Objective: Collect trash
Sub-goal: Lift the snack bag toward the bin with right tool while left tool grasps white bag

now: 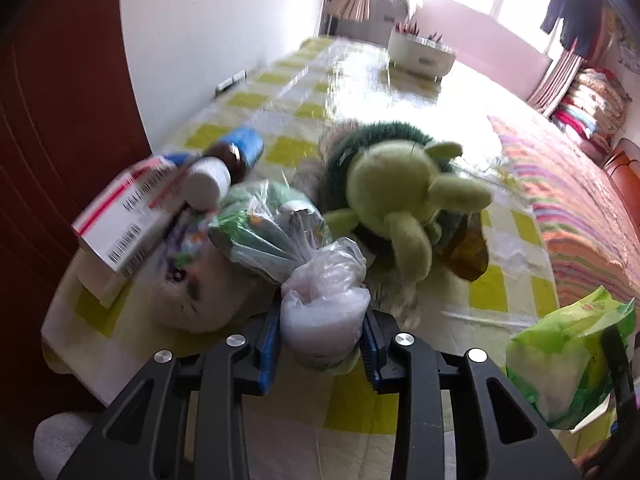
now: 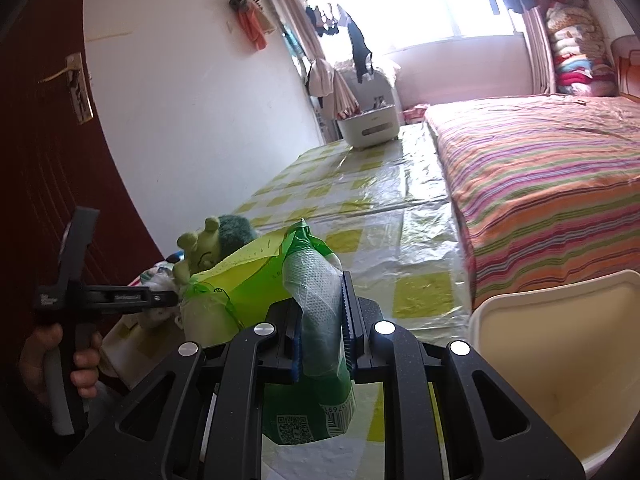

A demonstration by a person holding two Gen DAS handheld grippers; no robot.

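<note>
Grip looks solid: left gripper (image 1: pixel 322 350) pinches the white knotted bag (image 1: pixel 324 304), right gripper (image 2: pixel 322 334) clamps the green bag (image 2: pixel 316 320). I'd lift straight up, clear of the plush turtle (image 1: pixel 396 184).

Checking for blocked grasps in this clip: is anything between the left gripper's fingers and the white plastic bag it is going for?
Nothing visible is. The white plastic bag already sits between the pads of the left gripper, which press its sides. The green plush toy and the clear bag of green packets lie just beyond it, not in between.
</note>
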